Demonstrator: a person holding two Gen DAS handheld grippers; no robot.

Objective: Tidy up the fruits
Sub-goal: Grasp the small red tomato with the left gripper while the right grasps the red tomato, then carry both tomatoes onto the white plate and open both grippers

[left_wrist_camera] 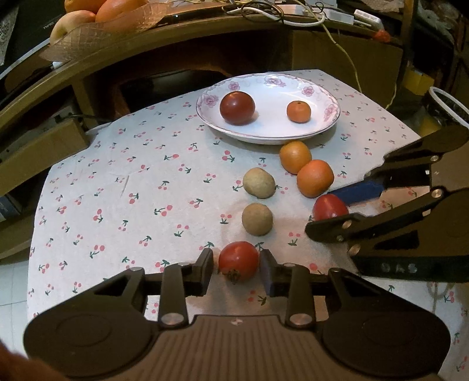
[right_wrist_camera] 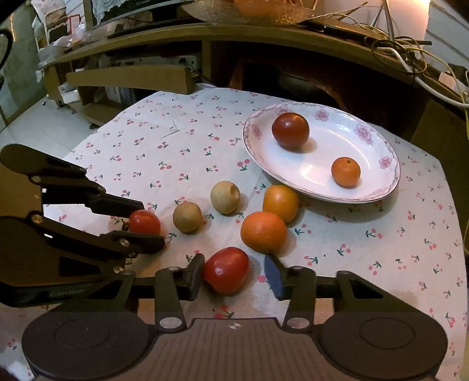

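A white flowered plate [left_wrist_camera: 293, 133] [right_wrist_camera: 293, 173] holds a dark red tomato [left_wrist_camera: 237, 107] [right_wrist_camera: 290, 130] and a small orange [left_wrist_camera: 298, 111] [right_wrist_camera: 345, 171]. On the cherry-print cloth lie two oranges [left_wrist_camera: 315, 178] [right_wrist_camera: 263, 232], two beige fruits [left_wrist_camera: 257, 219] [right_wrist_camera: 187, 217] and two red tomatoes. My left gripper [left_wrist_camera: 238, 263] [right_wrist_camera: 143, 218] sits around one red tomato [left_wrist_camera: 239, 260] [right_wrist_camera: 144, 222], its fingers at or near the tomato's sides. My right gripper [right_wrist_camera: 233, 271] [left_wrist_camera: 337, 202] is open around the other red tomato [right_wrist_camera: 226, 269] [left_wrist_camera: 329, 207], with a gap on the right side.
A wooden desk edge [left_wrist_camera: 146, 47] curves behind the table, with a fruit basket [left_wrist_camera: 96, 17] and cables [right_wrist_camera: 410, 58] on it. A drawer unit [right_wrist_camera: 129, 79] stands beyond the cloth's far left. The cloth's left half [left_wrist_camera: 117, 190] holds no fruit.
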